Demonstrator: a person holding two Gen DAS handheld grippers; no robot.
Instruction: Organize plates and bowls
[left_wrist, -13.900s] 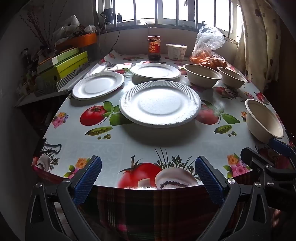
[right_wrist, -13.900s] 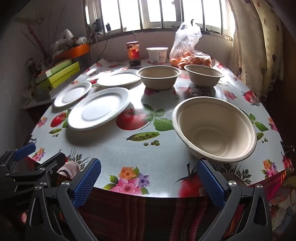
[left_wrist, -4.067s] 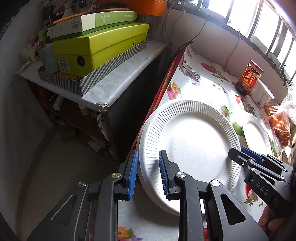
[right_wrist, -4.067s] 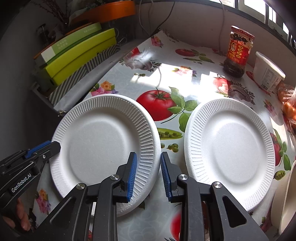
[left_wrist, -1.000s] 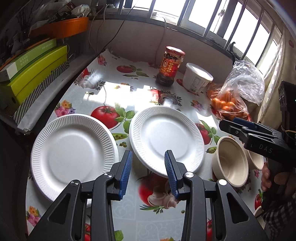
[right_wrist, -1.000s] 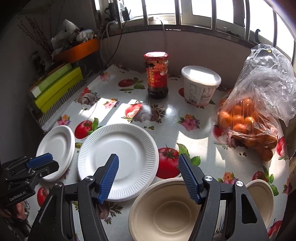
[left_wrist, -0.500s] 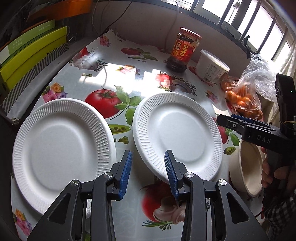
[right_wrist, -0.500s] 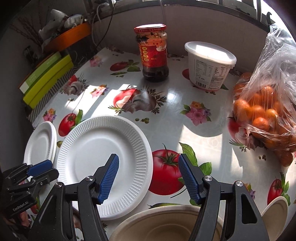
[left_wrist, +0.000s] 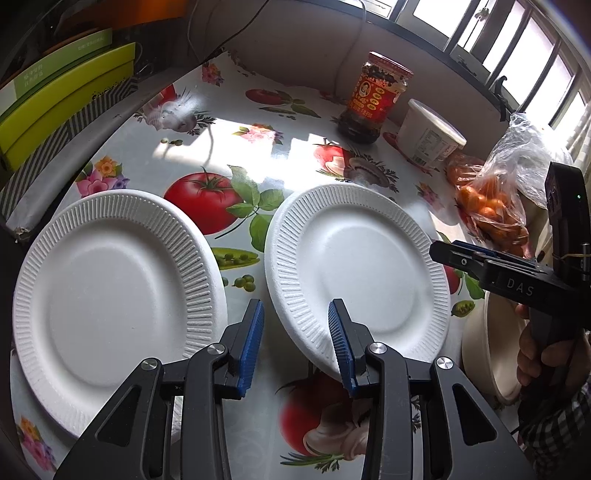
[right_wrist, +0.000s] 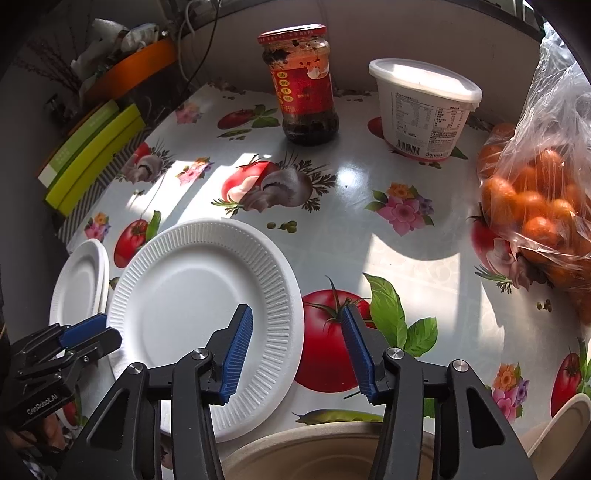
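The right gripper hung over a white plate's rim, jaws closing on nothing. A beige bowl sat just below.

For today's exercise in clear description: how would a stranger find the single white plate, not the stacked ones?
Start at the red-lidded jar by the back wall and come forward across the tablecloth. Two white spots lie there; the single plate is nearer the red tomato print, the stack nearer the table's edge.

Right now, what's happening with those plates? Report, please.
Left gripper open, straddling single plate's near rim. Right gripper closing, empty, over its far rim. Plate stack alongside. Nothing blocking.
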